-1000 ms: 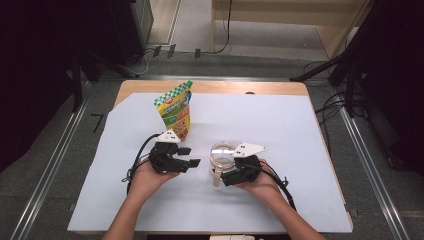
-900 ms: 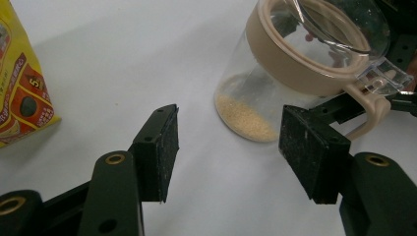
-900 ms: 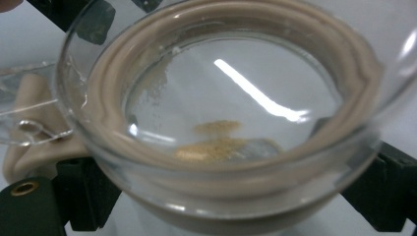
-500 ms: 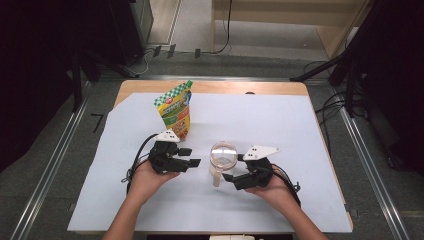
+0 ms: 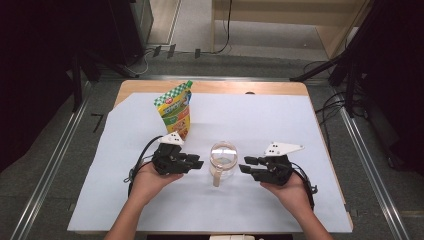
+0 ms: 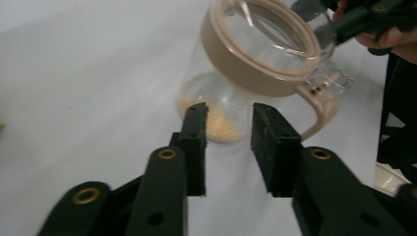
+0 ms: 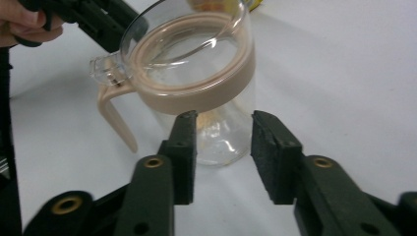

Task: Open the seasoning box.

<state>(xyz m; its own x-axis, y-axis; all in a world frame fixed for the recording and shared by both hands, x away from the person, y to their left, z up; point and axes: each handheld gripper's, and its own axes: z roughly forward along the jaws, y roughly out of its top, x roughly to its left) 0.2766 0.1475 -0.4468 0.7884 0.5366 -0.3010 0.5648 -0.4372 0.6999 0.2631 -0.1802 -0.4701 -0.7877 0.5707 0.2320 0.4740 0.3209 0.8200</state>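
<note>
1. The left gripper [image 5: 194,163] sits left of centre in the lower half of the high view, held by the left hand [image 5: 150,181], jaws pointing toward the right of the frame with a gap between them.
2. The right gripper [image 5: 246,165] sits right of centre at about the same height, held by the right hand [image 5: 290,191], jaws parted and pointing toward the left.
3. Both forearms enter from the bottom edge, angling inward.

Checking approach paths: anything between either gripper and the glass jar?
Nothing visible. The left gripper and right gripper flank the glass jar with open jaws, bare white sheet in both gaps. The snack pouch stands behind the left gripper, off its line. The jar's handle points toward the person.
</note>
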